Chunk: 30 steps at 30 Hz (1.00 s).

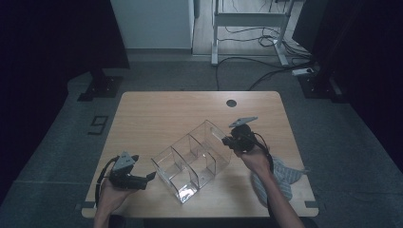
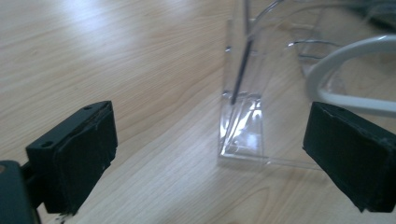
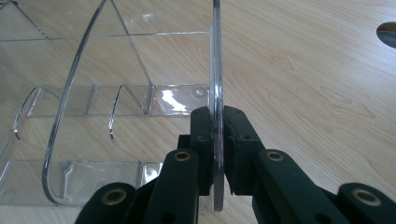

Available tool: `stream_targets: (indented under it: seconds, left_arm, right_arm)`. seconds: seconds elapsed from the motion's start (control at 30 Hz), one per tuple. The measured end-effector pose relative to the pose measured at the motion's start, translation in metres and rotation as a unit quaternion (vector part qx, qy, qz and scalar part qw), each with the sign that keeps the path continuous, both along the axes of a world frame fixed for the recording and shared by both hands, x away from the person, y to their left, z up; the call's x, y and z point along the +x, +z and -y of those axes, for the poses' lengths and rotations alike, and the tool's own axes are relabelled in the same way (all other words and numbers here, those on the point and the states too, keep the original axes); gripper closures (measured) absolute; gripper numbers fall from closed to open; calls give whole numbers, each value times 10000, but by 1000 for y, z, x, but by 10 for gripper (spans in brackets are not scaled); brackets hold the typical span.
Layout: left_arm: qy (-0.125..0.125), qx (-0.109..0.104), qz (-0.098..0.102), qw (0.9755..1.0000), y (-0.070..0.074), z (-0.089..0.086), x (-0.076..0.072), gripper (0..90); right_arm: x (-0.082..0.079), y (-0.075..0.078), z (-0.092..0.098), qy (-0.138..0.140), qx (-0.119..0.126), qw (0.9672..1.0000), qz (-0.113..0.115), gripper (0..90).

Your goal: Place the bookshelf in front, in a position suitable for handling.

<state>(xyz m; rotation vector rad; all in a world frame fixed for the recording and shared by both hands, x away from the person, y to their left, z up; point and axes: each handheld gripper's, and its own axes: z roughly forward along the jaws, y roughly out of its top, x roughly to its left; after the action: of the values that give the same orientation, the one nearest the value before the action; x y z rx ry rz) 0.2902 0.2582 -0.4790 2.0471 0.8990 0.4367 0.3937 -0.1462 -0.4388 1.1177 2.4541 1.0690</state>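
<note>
Two grippers work this table (image 1: 157, 107), and we hold one in each hand. Our right gripper (image 1: 233, 140) is clamped on the organizer (image 1: 192, 159), a clear plastic rack with several compartments: in the right gripper view its jaws pinch one thin upright wall (image 3: 216, 70) edge-on, a pad pressed to each face. The rack stands near the middle of the table, a little toward our side. Its long axis runs on a diagonal, from the near end in front of us up and away to the far right end, where the right gripper grips it.

Our left gripper (image 1: 151, 176) is released and carries nothing. In the left gripper view its jaws stand wide apart, with the near corner of the rack (image 2: 243, 135) ahead of them and between their lines, not touching either pad. From above, that gripper sits just beside the rack's near-left side, jaws pointing at it, while the left hand (image 1: 111, 190) rests at the table's near edge.

So the relation that matters is this: the rack lies to the right of the left gripper and slightly beyond it, and the left is the hand nearer its free end. We judge the next move calls for the left jaws to go forward onto that near wall, so the rack is held at both ends. A striped cloth (image 1: 280, 178) lies under our right forearm, well clear of the rack.
</note>
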Motion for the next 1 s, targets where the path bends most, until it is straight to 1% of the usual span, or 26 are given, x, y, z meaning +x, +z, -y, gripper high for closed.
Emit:
stream_targets:
  seconds: [0.17,0.2,0.33,0.43,0.67,0.7,0.8,0.83,0.9,0.93,1.0]
  left_arm:
    - [-127,-258,98,9995,6,4,-3,58]
    - [-145,-278,124,9994,7,5,-3,62]
    - [-127,-248,189,9994,7,11,-3,78]
    - [-114,-271,181,9994,5,14,-2,88]
    - [-81,-208,181,9996,2,21,0,152]
    - [-125,-226,167,9995,2,21,0,171]
    - [-273,-251,140,9992,3,23,-3,319]
    - [-289,-234,127,9992,3,23,-3,347]
    - [-351,-249,85,9990,4,24,-4,394]
    - [-335,-246,86,9991,4,25,-4,432]
    - [-297,-245,75,9992,4,25,-5,433]
  right_arm:
    - [2,-1,-4,11,-23,10000,-21,828]
    - [2,-1,-4,17,-34,10000,-27,828]
    - [2,-1,-6,32,-47,10000,-38,828]
    - [2,-1,-6,35,-38,10000,-46,827]
    - [2,-1,-7,53,-70,9999,-53,826]
    - [2,-1,-7,68,-65,9999,-55,825]
    - [2,-1,-7,94,-51,9999,-87,816]
    - [2,-1,-7,101,-57,9999,-79,805]
    - [1,-1,-7,135,-101,9998,-81,750]
    - [1,-2,-7,144,-133,9998,-54,722]
    - [0,0,-4,124,-98,9999,-2,652]
